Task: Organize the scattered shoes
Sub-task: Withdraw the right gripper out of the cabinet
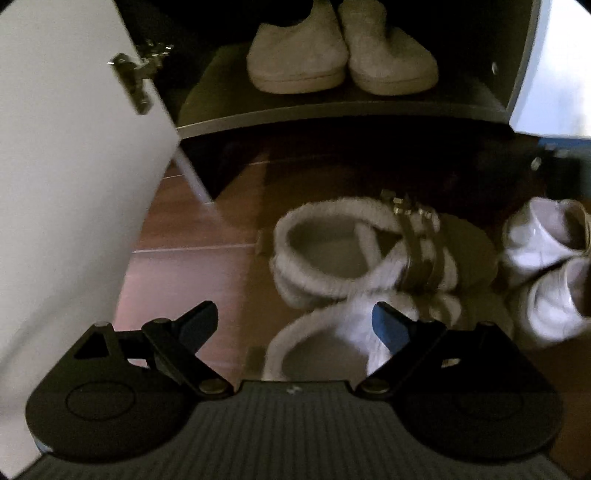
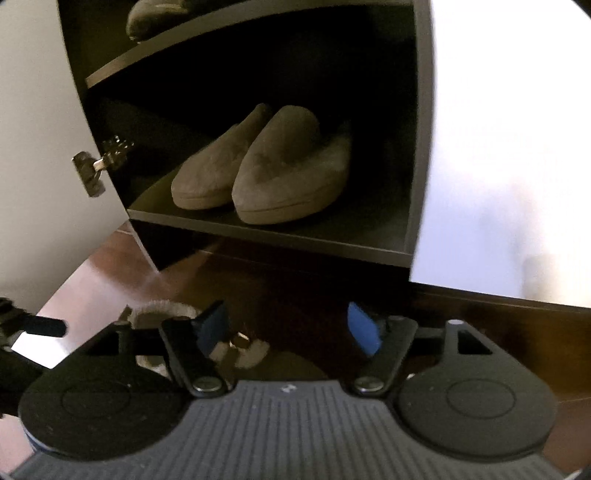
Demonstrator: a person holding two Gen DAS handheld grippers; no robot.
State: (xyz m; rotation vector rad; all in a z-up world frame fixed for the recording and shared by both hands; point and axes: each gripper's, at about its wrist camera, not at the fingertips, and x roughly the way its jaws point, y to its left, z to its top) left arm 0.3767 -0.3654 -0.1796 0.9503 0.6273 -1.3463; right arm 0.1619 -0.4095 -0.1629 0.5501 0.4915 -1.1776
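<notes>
A pair of beige slippers [image 1: 343, 55] stands side by side on the dark cabinet shelf [image 1: 332, 110], toes toward me. On the wood floor below lie two fleece-lined buckle slippers, one further off [image 1: 369, 251] and one nearer [image 1: 325, 347]. My left gripper [image 1: 293, 308] hangs open above the nearer one, with nothing pressed between its pads. In the right wrist view the beige slippers [image 2: 266, 166] sit on the shelf ahead of my right gripper [image 2: 287, 308], which is open and holds nothing. A fleece slipper edge [image 2: 251, 354] shows under its left finger.
A white cabinet door [image 1: 74, 147] with a metal hinge [image 1: 133, 77] stands open on the left, and another white door [image 2: 498, 147] on the right. White shoes [image 1: 546, 266] lie on the floor at the right. A dark slipper [image 2: 155, 18] rests on the upper shelf.
</notes>
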